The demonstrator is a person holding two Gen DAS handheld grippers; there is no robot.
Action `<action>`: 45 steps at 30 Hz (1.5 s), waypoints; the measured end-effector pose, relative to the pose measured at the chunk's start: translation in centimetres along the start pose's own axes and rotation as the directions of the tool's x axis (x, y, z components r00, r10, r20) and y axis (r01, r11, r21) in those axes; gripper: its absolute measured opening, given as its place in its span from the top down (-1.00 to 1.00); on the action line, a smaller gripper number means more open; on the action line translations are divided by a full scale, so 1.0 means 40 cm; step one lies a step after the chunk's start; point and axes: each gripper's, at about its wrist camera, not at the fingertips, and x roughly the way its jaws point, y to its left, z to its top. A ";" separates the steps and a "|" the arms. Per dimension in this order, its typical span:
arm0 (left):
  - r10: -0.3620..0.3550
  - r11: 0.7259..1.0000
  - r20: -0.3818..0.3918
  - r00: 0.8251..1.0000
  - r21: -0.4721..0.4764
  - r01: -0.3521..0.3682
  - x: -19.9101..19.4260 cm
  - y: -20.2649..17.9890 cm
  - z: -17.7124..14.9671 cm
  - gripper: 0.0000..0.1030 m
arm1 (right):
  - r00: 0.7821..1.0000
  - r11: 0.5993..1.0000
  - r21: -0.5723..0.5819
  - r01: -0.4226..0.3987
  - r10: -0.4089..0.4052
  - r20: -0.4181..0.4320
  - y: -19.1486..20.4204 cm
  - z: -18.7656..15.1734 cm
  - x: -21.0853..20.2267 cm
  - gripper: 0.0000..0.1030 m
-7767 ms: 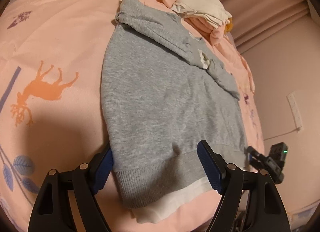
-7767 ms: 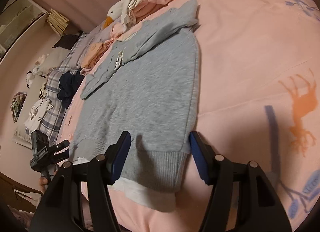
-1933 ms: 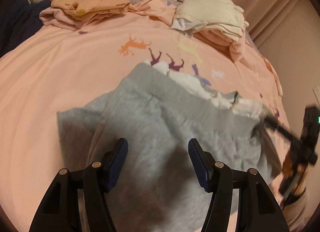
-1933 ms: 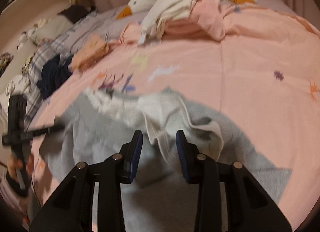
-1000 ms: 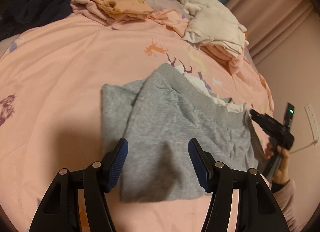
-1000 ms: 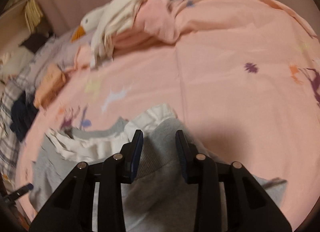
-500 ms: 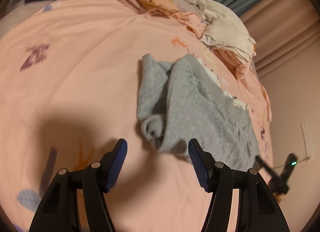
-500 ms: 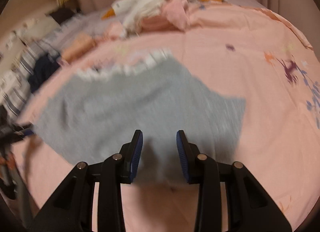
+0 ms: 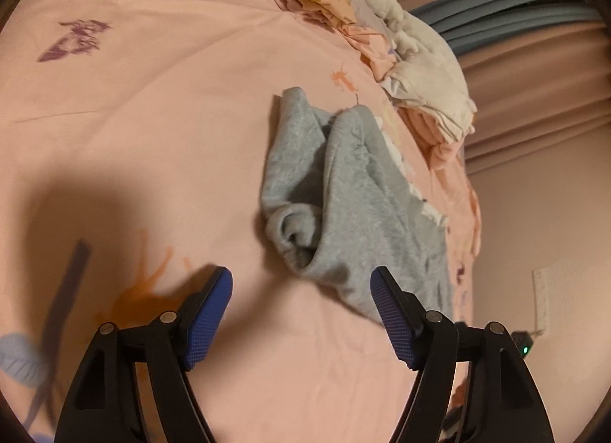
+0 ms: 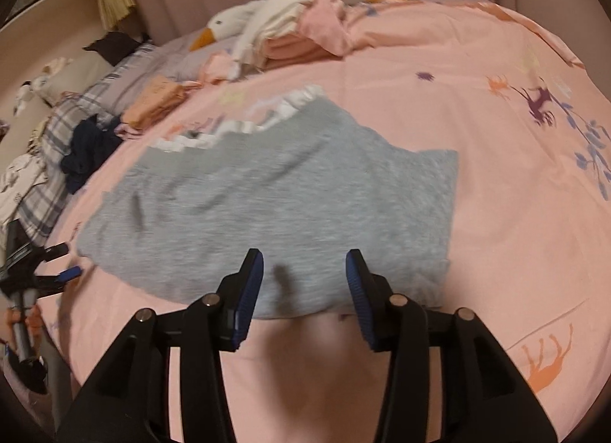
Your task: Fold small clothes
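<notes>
A small grey sweatshirt [image 10: 267,194] lies folded over on the pink bedspread [image 10: 477,130], its white inner hem [image 10: 267,114] showing along the far edge. In the left wrist view the sweatshirt [image 9: 343,198] is rumpled, with a sleeve cuff curled open at its near end. My left gripper [image 9: 301,313] is open and empty, just short of that near end. My right gripper [image 10: 305,290] is open and empty, at the sweatshirt's near edge. The left gripper also shows at the left edge of the right wrist view [image 10: 46,263].
A white goose plush [image 10: 290,4] lies on folded pink and cream clothes [image 10: 305,42] at the bed's far side. Folded orange clothes [image 10: 156,99], a dark garment [image 10: 88,152] and plaid pillows [image 10: 49,175] sit at the left. A wall socket [image 9: 542,298] is at the right.
Both grippers have let go of the sweatshirt after folding it over and have drawn back from it. The right gripper has opened wider. The sweatshirt now lies still on the bed.
</notes>
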 end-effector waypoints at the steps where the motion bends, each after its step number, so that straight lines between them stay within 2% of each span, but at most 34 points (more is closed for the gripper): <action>1: -0.019 1.000 -0.009 1.000 -0.012 0.019 0.011 0.002 0.007 -0.43 | 1.000 1.000 -0.003 -0.010 0.010 0.003 0.008 -0.001 -0.003 0.12; 6: -0.100 0.992 -0.018 0.995 -0.082 0.099 0.063 0.015 0.053 -0.43 | 0.997 0.998 -0.011 -0.070 0.070 0.022 0.050 0.007 -0.008 0.08; 12: -0.171 0.982 -0.027 0.985 -0.092 0.168 0.123 -0.002 0.113 -0.43 | 0.993 0.993 -0.038 -0.112 0.113 0.027 0.097 0.023 0.009 0.08; 16: -0.147 0.988 -0.029 0.989 -0.049 0.146 0.138 -0.032 0.126 -0.43 | 0.989 0.989 -0.043 -0.144 0.145 0.017 0.137 0.037 0.042 0.08; 18: -0.103 0.995 -0.032 0.994 -0.001 0.103 0.140 -0.055 0.124 -0.43 | 0.988 0.986 -0.054 -0.156 0.157 0.008 0.167 0.046 0.065 0.08; 20: -0.070 0.997 -0.019 0.997 0.030 0.071 0.132 -0.061 0.123 -0.22 | 0.986 0.983 -0.070 -0.167 0.167 -0.004 0.199 0.057 0.088 0.08; 22: -0.029 0.997 0.014 0.999 0.065 0.028 0.111 -0.061 0.126 0.51 | 0.986 0.982 -0.090 -0.168 0.167 -0.012 0.228 0.071 0.112 0.08; 26: 0.024 0.995 0.055 0.998 0.095 -0.029 0.089 -0.051 0.128 0.68 | 0.986 0.981 -0.108 -0.163 0.160 -0.038 0.280 0.116 0.171 0.12; 28: 0.005 0.997 0.079 0.997 0.074 -0.011 0.075 -0.036 0.130 0.68 | 0.989 0.984 -0.103 -0.142 0.137 -0.054 0.301 0.140 0.202 0.19; 34: 0.022 0.997 0.099 0.995 0.072 -0.029 0.053 -0.002 0.138 0.68 | 0.992 0.989 -0.112 -0.092 0.082 -0.092 0.350 0.182 0.281 0.22; 37: -0.014 0.998 0.072 0.997 0.066 0.009 0.057 0.002 0.138 0.69 | 0.980 0.995 -0.091 -0.043 0.024 -0.198 0.339 0.169 0.375 0.23; 41: -0.042 0.998 0.047 0.998 0.040 0.041 0.061 0.004 0.146 0.67 | 0.984 0.996 -0.076 -0.046 0.032 -0.176 0.340 0.166 0.365 0.18; 43: -0.048 0.999 0.034 0.998 0.021 0.048 0.067 0.011 0.151 0.50 | 0.984 0.995 -0.076 -0.063 0.049 -0.171 0.342 0.163 0.349 0.18; 44: -0.046 0.999 0.024 0.999 0.003 0.046 0.074 0.018 0.154 0.26 | 0.985 0.994 -0.086 -0.066 0.051 -0.167 0.346 0.160 0.338 0.18; 45: -0.043 0.999 0.013 0.999 -0.016 0.043 0.081 0.024 0.156 0.14 | 0.986 0.993 -0.102 -0.062 0.045 -0.159 0.350 0.156 0.325 0.18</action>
